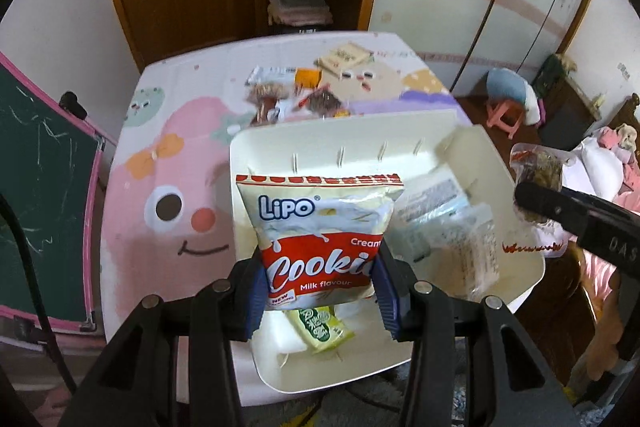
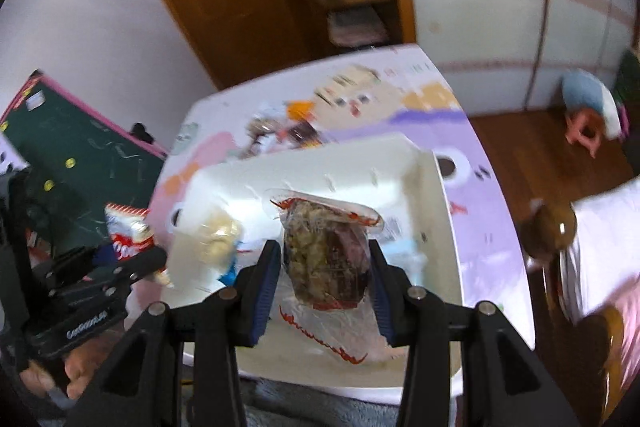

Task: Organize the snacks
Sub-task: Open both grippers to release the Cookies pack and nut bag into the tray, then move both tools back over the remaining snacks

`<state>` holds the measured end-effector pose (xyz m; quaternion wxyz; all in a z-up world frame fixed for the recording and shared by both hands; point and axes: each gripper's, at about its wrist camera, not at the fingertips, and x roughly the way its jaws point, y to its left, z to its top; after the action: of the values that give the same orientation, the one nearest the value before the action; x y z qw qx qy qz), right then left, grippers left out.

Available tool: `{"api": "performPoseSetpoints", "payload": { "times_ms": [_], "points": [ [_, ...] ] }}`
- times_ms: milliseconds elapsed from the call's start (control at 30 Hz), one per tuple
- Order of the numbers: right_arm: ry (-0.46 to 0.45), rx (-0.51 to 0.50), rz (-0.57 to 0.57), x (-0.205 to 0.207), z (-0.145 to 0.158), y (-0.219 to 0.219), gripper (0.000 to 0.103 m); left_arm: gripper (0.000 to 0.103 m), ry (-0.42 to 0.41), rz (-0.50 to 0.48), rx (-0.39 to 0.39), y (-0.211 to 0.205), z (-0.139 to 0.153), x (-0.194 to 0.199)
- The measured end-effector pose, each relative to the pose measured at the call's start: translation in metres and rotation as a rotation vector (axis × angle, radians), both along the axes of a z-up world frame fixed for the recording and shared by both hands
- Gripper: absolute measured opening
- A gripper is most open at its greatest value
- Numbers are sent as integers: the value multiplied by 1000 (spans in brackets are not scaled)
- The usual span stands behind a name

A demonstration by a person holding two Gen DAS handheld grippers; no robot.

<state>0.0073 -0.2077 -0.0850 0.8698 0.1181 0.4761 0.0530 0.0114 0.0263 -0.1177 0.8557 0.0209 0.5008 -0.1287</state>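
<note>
Left gripper (image 1: 320, 287) was clamped on the cookie pack (image 1: 320, 239), held just above the white bin (image 1: 504, 163) near its left wall. Right gripper (image 2: 324, 287) pinched a clear-wrapped snack (image 2: 326, 255) over the bin's roomier middle, clear of the rims.

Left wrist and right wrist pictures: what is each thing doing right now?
Cookie pack: held upright by the left gripper, above the bin.
Clear snack bag: held by the right gripper, above the bin.
White bin: on the table, open, a few packets inside.
Green packet: lying in the bin.
Snack pile: loose on the table, behind the bin.
</note>
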Motion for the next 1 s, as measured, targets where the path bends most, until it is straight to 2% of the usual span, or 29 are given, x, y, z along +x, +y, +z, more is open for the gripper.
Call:
{"api": "performPoseSetpoints", "payload": {
  "times_ms": [67, 300, 333, 367, 433, 500, 1000],
  "points": [
    [19, 19, -6, 1, -4, -2, 43, 45, 14, -5, 7, -2, -4, 0],
    [36, -8, 56, 4, -5, 16, 44, 46, 31, -5, 36, -7, -10, 1],
    [39, -6, 67, 4, -5, 19, 44, 53, 34, 0, 42, -7, -11, 2],
    [38, -5, 73, 3, -5, 20, 44, 65, 39, 3, 45, -7, -12, 2],
    [40, -2, 79, 3, -5, 22, 48, 77, 37, 10, 47, -7, -12, 2],
    [42, 1, 77, 3, -5, 23, 52, 78, 35, 11, 51, -6, -12, 2],
    [94, 28, 95, 6, -15, 27, 52, 78, 80, 2, 55, -10, -23, 5]
  ]
}}
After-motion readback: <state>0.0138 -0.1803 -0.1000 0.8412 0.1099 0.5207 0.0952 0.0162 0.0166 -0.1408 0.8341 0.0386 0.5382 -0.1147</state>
